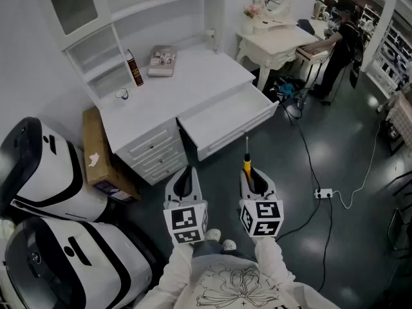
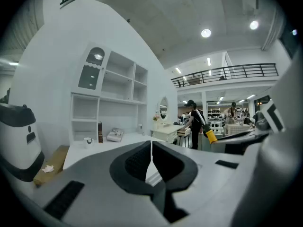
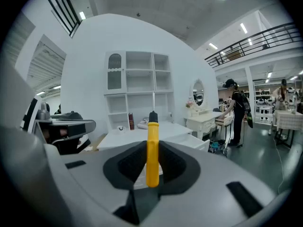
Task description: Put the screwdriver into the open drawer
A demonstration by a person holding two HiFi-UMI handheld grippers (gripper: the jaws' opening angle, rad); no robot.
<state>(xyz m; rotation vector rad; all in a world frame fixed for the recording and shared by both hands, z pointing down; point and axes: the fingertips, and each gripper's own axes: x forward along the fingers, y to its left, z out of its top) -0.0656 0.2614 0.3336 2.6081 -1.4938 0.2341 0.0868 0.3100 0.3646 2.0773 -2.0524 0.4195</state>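
The screwdriver [image 1: 246,164] has a yellow handle, a black collar and a thin metal shaft. My right gripper [image 1: 252,174] is shut on its handle, and the shaft points ahead toward the open drawer [image 1: 226,116] of the white desk [image 1: 187,85]. In the right gripper view the screwdriver [image 3: 152,148] stands upright between the pads of the right gripper [image 3: 152,151], with the drawer [image 3: 191,141] beyond it. My left gripper [image 1: 187,174] hangs beside it over the floor. The left gripper view shows the left gripper [image 2: 151,149] shut with nothing in it.
On the desk are a brown bottle [image 1: 134,67], a book [image 1: 163,61] and a small cup [image 1: 121,94]. A cardboard box [image 1: 98,148] and white machines [image 1: 45,172] stand at the left. Cables and a power strip [image 1: 324,192] cross the floor. A person [image 1: 339,40] stands by a second table [image 1: 277,42].
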